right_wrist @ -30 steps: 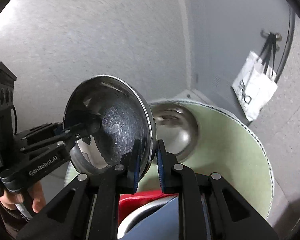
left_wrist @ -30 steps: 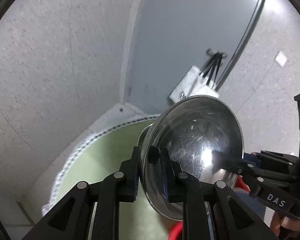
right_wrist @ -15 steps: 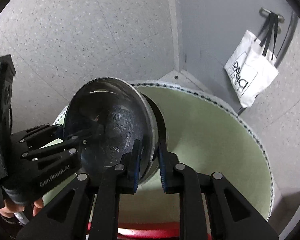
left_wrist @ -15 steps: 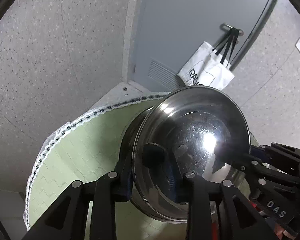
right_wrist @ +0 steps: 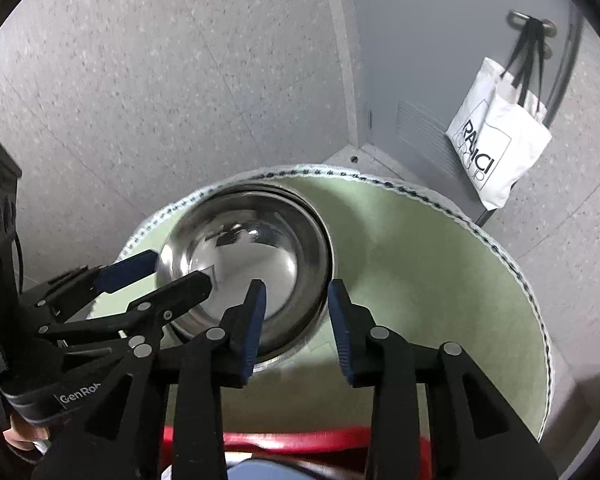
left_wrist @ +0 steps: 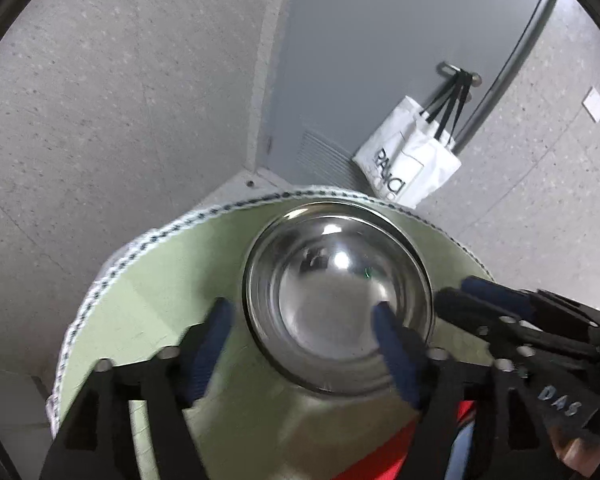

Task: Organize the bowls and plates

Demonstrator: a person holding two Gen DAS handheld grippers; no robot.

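Note:
A shiny steel bowl (left_wrist: 336,292) sits nested in another steel bowl on the round green table mat (left_wrist: 148,300). My left gripper (left_wrist: 304,332) is open, its blue-padded fingers straddling the bowl's near-left rim. My right gripper (right_wrist: 296,312) is open too, its fingers either side of the bowl's (right_wrist: 244,264) near-right rim. Each gripper also shows in the other view, the right one (left_wrist: 476,300) and the left one (right_wrist: 164,268), both open at the rim. Neither gripper holds anything.
The green mat (right_wrist: 420,288) has a white stitched edge and covers a small round table. A red container (right_wrist: 300,444) with something blue-white inside lies at the near edge. A white tote bag (right_wrist: 496,152) hangs on a grey door behind. The speckled floor surrounds the table.
Both grippers lowered the steel bowl into the bowl on the mat, then opened and let go of its rim.

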